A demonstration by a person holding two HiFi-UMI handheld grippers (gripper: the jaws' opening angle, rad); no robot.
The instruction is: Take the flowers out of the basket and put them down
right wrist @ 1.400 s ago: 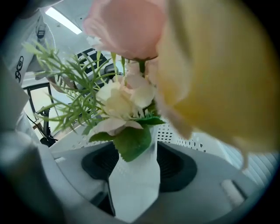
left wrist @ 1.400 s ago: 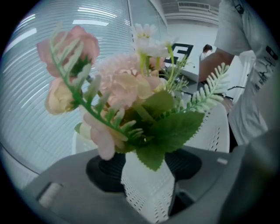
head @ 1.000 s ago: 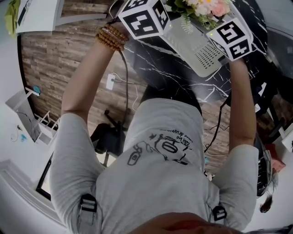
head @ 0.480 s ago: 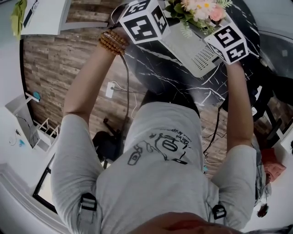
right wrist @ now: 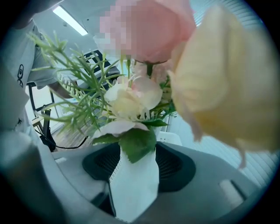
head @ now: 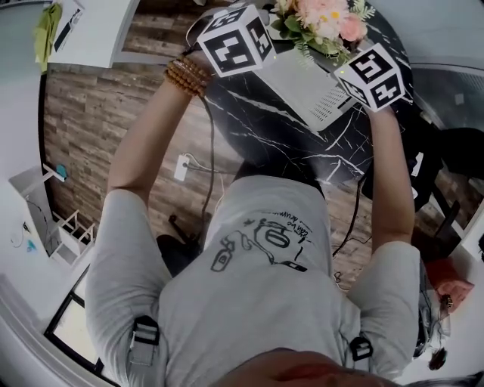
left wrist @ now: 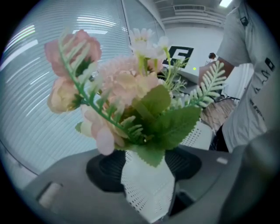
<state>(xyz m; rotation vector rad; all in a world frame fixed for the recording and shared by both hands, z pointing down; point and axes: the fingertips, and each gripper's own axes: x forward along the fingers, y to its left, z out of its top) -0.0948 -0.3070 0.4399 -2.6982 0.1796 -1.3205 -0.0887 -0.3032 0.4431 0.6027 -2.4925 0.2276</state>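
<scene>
Left gripper (left wrist: 146, 173) and right gripper (right wrist: 133, 173) each pinch a wall of the basket (head: 308, 85) near the table's (head: 280, 140) far edge, presumably steadying it with the flowers (head: 321, 17) inside.

This looks to me like an office or lab workroom. I stand at a round black marble table (head: 265, 128) on a wood-look floor (head: 98, 128), with a white desk (head: 91, 30) at eleven o'clock and a plug (head: 181, 167) with loose cables at nine. Blinds (left wrist: 39, 131) cover glass walls, and strip lights (right wrist: 69, 20) run overhead.
</scene>
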